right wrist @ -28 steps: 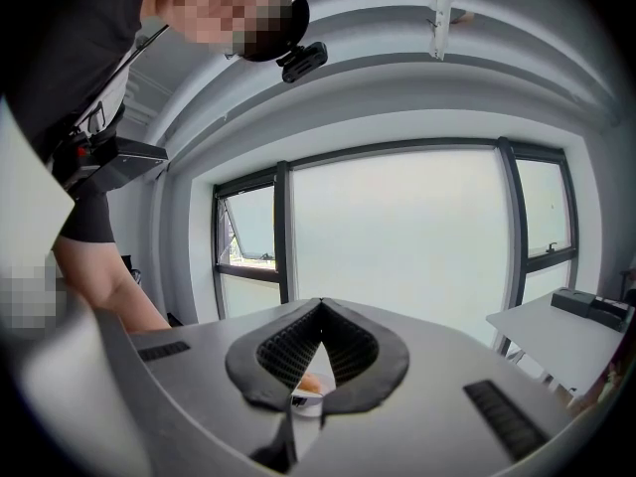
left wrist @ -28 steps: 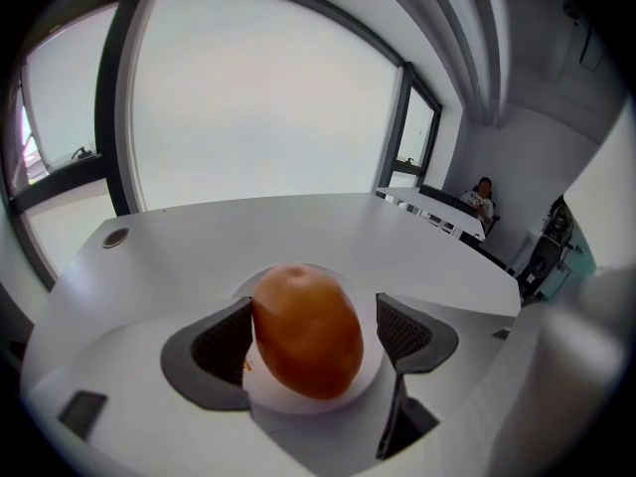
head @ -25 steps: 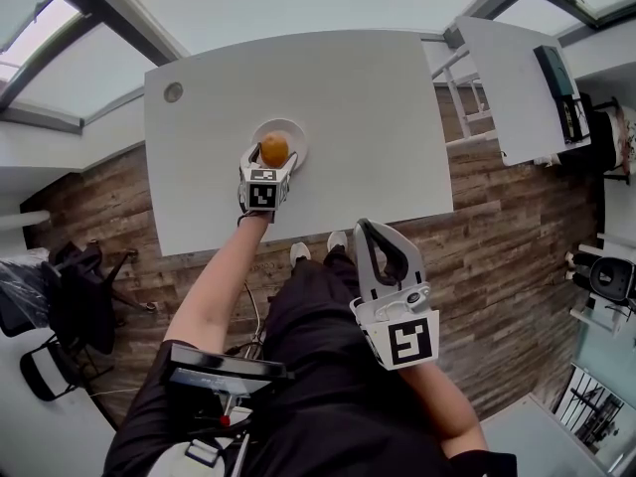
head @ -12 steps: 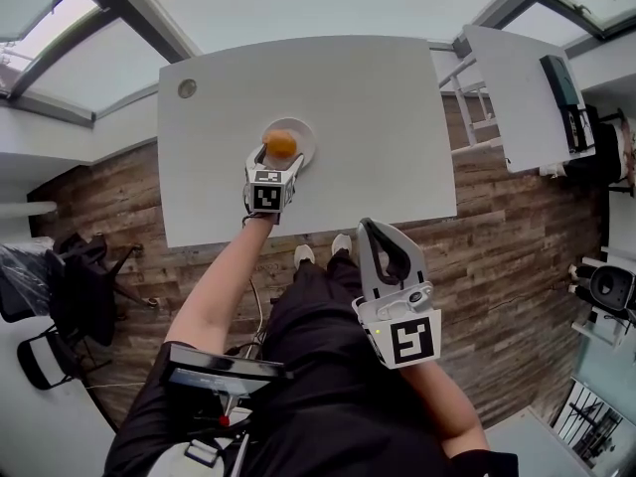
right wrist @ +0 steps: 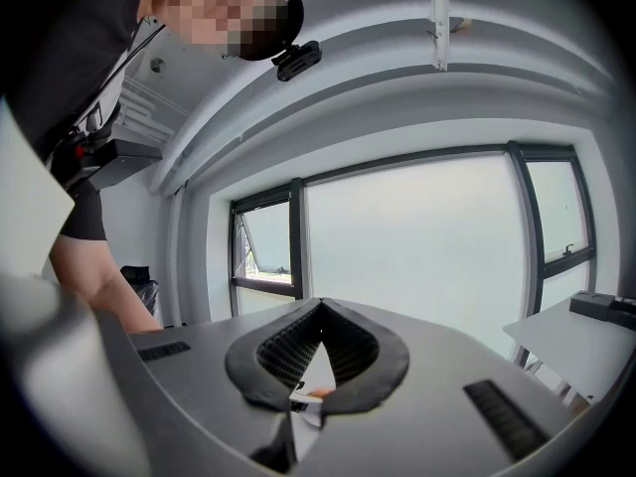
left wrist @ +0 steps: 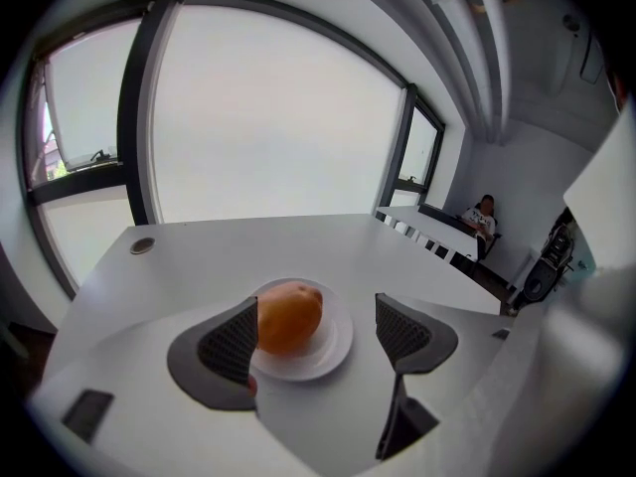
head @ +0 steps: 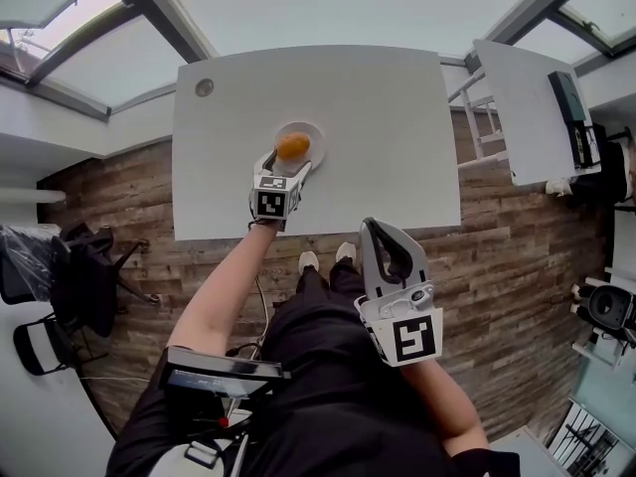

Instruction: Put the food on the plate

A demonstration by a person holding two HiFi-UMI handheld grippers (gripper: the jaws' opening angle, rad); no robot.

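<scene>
Food (left wrist: 289,318) sits on plate (left wrist: 335,352); left gripper (left wrist: 320,332) released, jaws apart — back straight out without nudging it. Right gripper (right wrist: 316,354) clenched, empty

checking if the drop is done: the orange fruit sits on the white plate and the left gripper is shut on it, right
No. The fruit does sit on the plate, but the left gripper is open: the left gripper view shows its jaws apart, either side of the fruit.
</scene>
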